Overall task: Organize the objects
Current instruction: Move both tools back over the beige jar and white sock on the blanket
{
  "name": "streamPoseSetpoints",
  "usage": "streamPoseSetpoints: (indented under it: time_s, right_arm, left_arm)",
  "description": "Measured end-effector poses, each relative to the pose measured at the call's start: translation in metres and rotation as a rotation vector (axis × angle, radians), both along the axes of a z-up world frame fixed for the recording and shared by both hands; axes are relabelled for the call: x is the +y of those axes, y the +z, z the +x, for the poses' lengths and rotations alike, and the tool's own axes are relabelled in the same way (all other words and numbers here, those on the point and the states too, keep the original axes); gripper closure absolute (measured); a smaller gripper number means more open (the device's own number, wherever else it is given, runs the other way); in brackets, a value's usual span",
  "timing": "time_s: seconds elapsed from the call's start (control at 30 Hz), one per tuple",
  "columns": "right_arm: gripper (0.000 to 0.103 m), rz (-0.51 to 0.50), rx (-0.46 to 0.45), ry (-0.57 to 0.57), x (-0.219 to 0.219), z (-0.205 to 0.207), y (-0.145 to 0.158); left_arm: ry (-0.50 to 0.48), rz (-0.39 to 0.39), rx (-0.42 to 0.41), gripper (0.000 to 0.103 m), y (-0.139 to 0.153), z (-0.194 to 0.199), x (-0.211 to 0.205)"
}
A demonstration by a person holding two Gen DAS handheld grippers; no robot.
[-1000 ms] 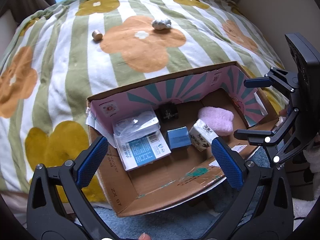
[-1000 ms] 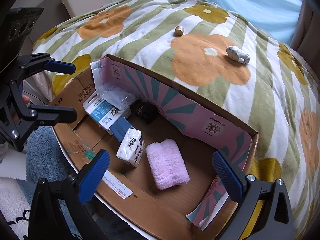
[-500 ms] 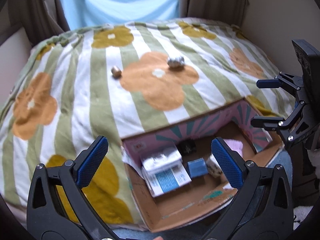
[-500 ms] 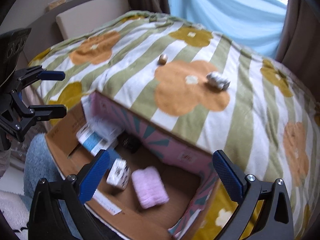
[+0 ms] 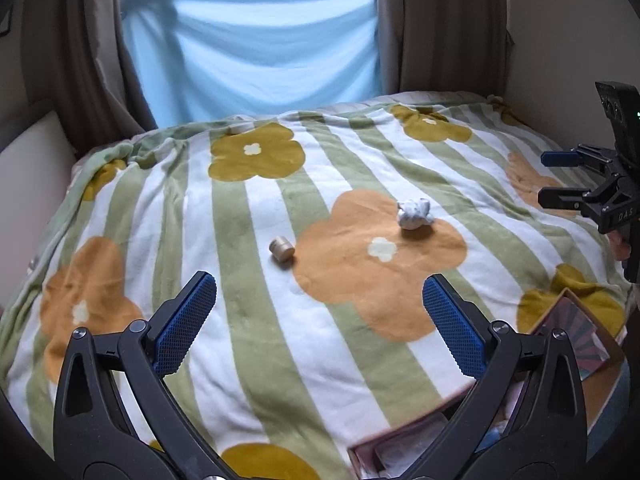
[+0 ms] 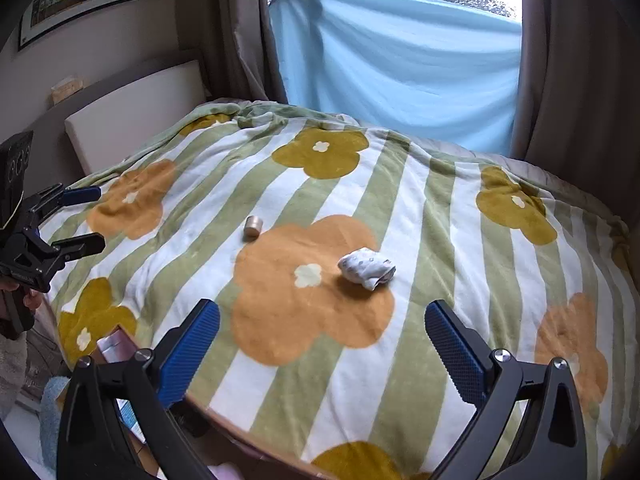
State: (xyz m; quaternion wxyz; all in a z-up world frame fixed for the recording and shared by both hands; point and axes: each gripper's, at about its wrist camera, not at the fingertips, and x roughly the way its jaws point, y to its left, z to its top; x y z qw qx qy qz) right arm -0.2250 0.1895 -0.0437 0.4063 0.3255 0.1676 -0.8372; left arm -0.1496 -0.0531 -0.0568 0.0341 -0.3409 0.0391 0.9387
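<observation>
A small tan cylinder [image 5: 281, 249] and a rolled white sock [image 5: 414, 213] lie on the flowered blanket [image 5: 248, 320], apart from each other. Both also show in the right wrist view: the cylinder [image 6: 253, 227] and the sock [image 6: 366, 268]. My left gripper [image 5: 319, 320] is open and empty, short of both objects. My right gripper [image 6: 322, 340] is open and empty, short of the sock. The cardboard box [image 5: 576, 332] sits at the bed's near edge, mostly out of view.
A light blue cloth [image 5: 252, 48] hangs over the window behind the bed, between brown curtains [image 5: 80, 40]. A padded headboard [image 6: 132, 120] runs along the left side. The right gripper shows at the left wrist view's right edge [image 5: 560, 178].
Both grippers have tilted up and away from the box, which has dropped to the bottom of both views. The blanket with the cylinder and sock now fills the views.
</observation>
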Motion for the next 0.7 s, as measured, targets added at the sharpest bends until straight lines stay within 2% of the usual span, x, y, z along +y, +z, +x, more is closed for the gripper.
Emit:
streamPoseSetpoints:
  time_s: [0.17,0.4,0.6,0.7]
  right_arm:
    - [0.001,-0.014,0.033,-0.035,-0.012,-0.055,-0.029]
    - [0.001,0.008,0.000,-0.033,-0.035,-0.105,-0.083]
    - [0.001,0.035,-0.043,-0.016,-0.064,-0.129,-0.119]
    - [0.001,0.043,-0.061,-0.024,-0.076,-0.137,-0.131]
  left_arm:
    - [-0.001,0.009,-0.014,0.000,-0.043,-0.054,-0.016]
    - [0.011,0.059,-0.074,0.003,-0.110,-0.119,-0.035]
    - [0.036,0.125,-0.108,0.007,-0.140,-0.158,-0.049]
    - [0.041,0.110,-0.120,0.011,-0.149,-0.174,-0.050]
